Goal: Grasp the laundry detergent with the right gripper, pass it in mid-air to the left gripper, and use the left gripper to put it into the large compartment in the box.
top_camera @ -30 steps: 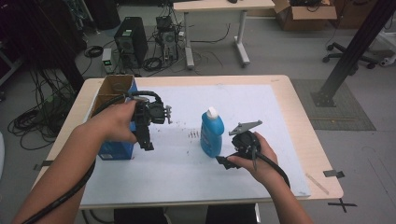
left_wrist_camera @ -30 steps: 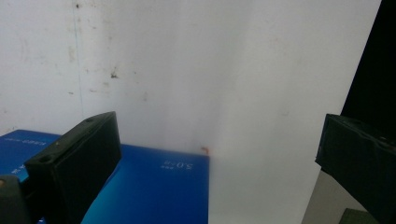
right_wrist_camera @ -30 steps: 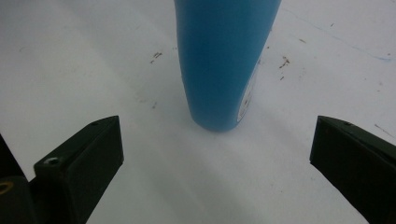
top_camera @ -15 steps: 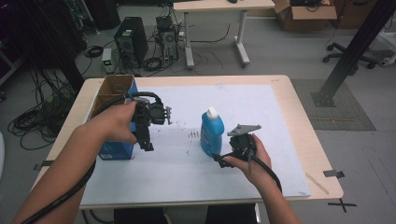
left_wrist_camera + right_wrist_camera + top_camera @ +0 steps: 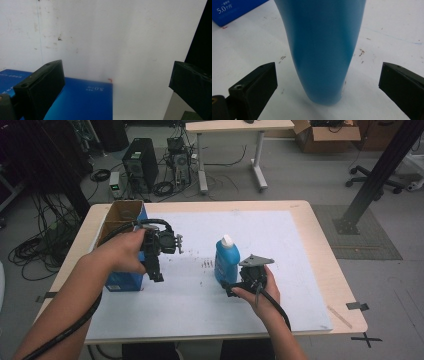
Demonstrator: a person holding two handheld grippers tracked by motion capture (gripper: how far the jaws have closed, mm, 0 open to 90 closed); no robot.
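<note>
My left tongs (image 5: 156, 270) are in my left hand (image 5: 122, 254). Their two black jaws are wide apart and they hold nothing. They hang in the air and point down. Right below them is the tall blue cardboard box (image 5: 122, 280) with its open brown top. In the left gripper view, the blue side of the box (image 5: 82, 100) with small white writing sits low between my jaws, closer to the left jaw. Past the box I see the big white paper sheet (image 5: 112, 37) with little dark spots on it. This sheet covers most of the light wooden table (image 5: 320, 230).

Next comes the blue plastic bottle with a white cap (image 5: 227, 261). It stands upright on the white sheet, well away from my left tongs and just in front of my right tongs (image 5: 236, 287).

My right tongs are in my right hand (image 5: 260, 292), low near the sheet. Their jaws are wide apart too, and they grip nothing. In the right gripper view, the bottom part of the bottle (image 5: 322, 50) stands right in the middle between the two jaws. There is a gap on each side, so neither jaw touches it. The blue box (image 5: 234, 10) peeks in at the far top left corner there.
</note>
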